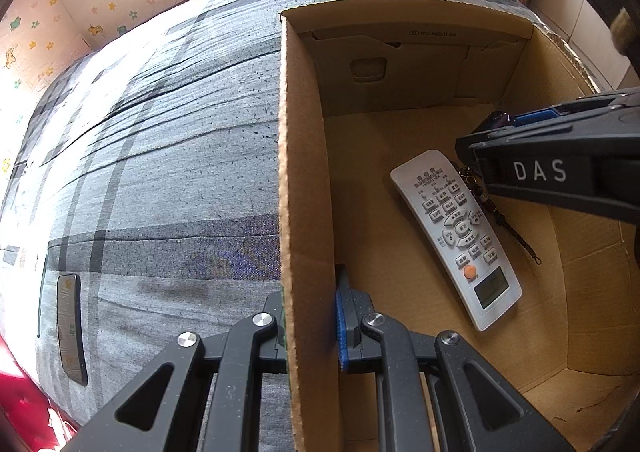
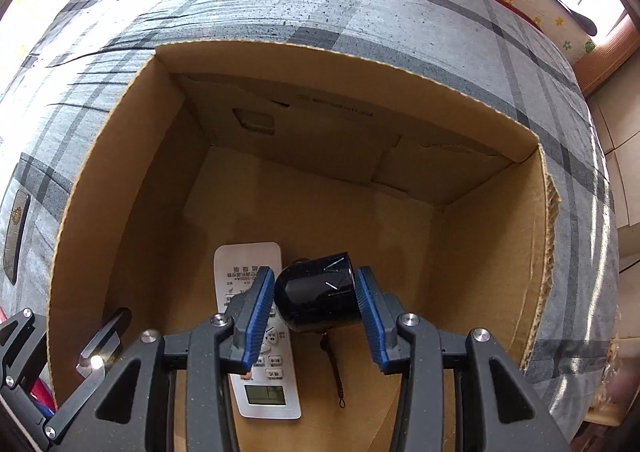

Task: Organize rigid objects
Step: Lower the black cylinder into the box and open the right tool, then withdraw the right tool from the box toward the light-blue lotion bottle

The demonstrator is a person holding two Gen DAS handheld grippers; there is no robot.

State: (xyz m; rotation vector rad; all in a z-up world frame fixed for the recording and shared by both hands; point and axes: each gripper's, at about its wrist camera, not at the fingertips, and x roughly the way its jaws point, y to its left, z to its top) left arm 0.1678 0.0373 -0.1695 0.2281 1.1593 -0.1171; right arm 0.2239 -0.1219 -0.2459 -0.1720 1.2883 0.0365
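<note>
Left gripper (image 1: 310,316) clamped astride cardboard box (image 1: 304,156) left wall at lower centre; right gripper (image 2: 316,316) spread, flanking black cylinder (image 2: 318,298) beside remote (image 2: 260,336) on box floor, open room upper right.

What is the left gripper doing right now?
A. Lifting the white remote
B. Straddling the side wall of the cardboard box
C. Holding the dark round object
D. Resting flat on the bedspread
B: in the left wrist view the left gripper has one finger outside and one inside the cardboard box, with the wall between them.
</note>
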